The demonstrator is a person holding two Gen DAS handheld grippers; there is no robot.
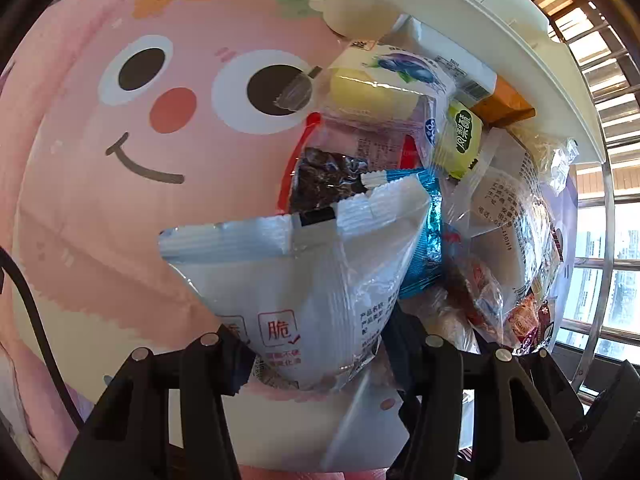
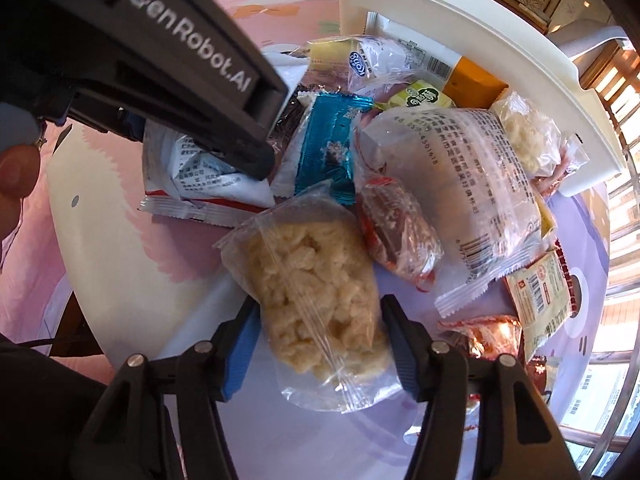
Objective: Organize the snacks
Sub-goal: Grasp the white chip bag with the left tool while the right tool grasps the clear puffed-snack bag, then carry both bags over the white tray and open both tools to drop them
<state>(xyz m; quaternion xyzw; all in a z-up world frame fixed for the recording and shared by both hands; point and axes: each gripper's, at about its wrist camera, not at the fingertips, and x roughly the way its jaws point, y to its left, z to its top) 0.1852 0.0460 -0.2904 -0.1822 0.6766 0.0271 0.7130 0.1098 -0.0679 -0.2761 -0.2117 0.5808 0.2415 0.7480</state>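
Observation:
My left gripper (image 1: 316,350) is shut on a silver-white snack packet with red print (image 1: 304,276), held above the pink cartoon tablecloth (image 1: 120,160). The same packet (image 2: 200,176) and the left gripper show in the right wrist view. My right gripper (image 2: 316,344) is shut on a clear bag of pale puffed-rice cake (image 2: 316,300), lying at the front of a snack pile. The pile holds a blue foil packet (image 2: 324,152), a large clear-wrapped packet (image 2: 460,184), a red-wrapped snack (image 2: 396,232) and a green packet (image 1: 464,136).
A white tray (image 2: 472,20) lies tipped behind the pile, snacks spilling from it. More packets (image 2: 544,300) lie at the right. The round table edge (image 2: 72,240) curves at the left. Window bars (image 1: 600,260) stand on the right.

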